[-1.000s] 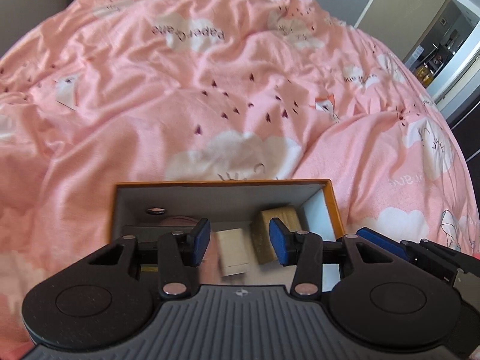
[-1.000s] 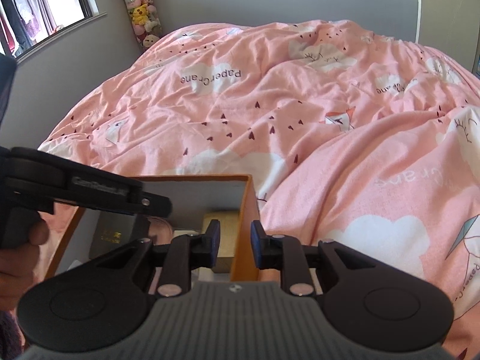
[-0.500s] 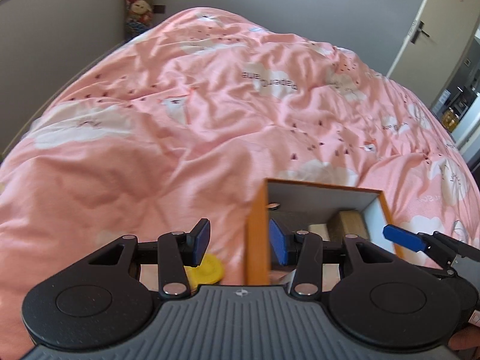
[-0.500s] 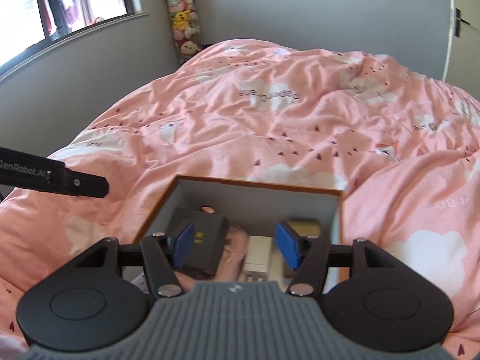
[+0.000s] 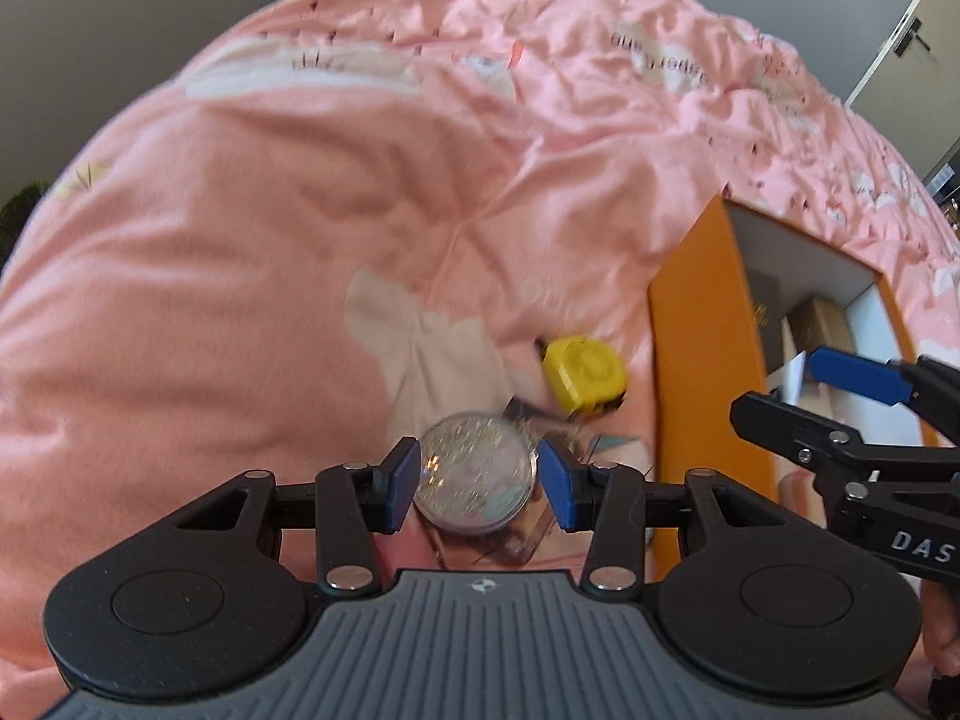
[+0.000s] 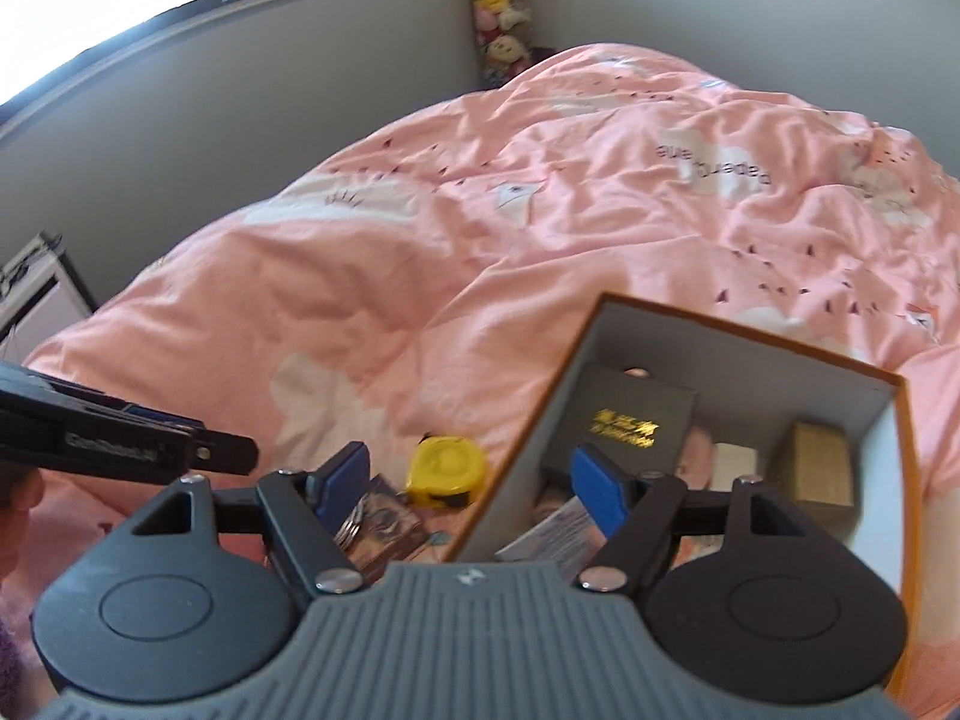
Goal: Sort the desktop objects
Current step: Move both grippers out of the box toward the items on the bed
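An orange box (image 5: 708,360) with a grey inside lies on the pink duvet; it also shows in the right wrist view (image 6: 840,363). It holds a black case (image 6: 630,420), a tan box (image 6: 819,471) and a white item (image 6: 735,462). Left of the box lie a yellow tape measure (image 5: 585,375), a round clear disc (image 5: 477,480) and a dark card pack (image 6: 384,519). My left gripper (image 5: 477,483) is open, its blue pads on either side of the disc. My right gripper (image 6: 468,480) is open over the box's left wall.
The pink duvet (image 5: 240,240) covers the whole bed. A grey wall, a window and a column of plush toys (image 6: 498,12) stand behind. A door (image 5: 906,42) is at the far right. A metal case (image 6: 36,288) stands at the left of the bed.
Both grippers have swung left. The left one went from over the box to the loose things beside it, now around the disc. The right gripper opened wider.
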The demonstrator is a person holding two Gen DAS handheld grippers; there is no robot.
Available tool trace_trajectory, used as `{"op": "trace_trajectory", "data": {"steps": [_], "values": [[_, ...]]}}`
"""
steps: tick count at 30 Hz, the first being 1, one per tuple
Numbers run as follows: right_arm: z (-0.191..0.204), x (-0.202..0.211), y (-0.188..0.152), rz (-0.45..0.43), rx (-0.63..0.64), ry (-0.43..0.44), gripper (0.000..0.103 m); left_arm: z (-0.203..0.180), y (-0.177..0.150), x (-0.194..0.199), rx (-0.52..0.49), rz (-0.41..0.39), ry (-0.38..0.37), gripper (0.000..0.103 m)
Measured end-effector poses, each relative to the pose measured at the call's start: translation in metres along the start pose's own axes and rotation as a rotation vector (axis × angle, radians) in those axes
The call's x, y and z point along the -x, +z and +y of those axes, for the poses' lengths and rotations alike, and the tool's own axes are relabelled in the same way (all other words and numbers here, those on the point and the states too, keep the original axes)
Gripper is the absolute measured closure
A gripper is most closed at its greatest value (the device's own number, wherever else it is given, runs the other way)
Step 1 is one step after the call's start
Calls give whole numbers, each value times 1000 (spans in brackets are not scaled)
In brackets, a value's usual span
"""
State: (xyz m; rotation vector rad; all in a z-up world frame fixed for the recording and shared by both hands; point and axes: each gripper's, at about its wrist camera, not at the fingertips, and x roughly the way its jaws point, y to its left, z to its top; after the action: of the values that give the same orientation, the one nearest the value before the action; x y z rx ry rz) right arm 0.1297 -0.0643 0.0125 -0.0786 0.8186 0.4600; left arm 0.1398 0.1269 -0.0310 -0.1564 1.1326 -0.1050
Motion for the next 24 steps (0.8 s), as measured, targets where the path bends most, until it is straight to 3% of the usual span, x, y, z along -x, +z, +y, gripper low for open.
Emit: {"op": "trace_trajectory", "data": {"steps": [8, 15, 19, 24], "values": [[20, -26, -2, 77, 79, 5, 27, 6, -4, -36, -87, 58, -38, 47], [23, -41, 5, 91, 111, -34, 27, 0, 2, -61, -207, 117, 64, 46], [23, -50, 9, 107, 128, -44, 26, 10, 7, -70, -176, 155, 3, 43], [22, -62, 14, 113, 148, -75, 27, 17, 10, -78, -142, 188, -92, 29]]}}
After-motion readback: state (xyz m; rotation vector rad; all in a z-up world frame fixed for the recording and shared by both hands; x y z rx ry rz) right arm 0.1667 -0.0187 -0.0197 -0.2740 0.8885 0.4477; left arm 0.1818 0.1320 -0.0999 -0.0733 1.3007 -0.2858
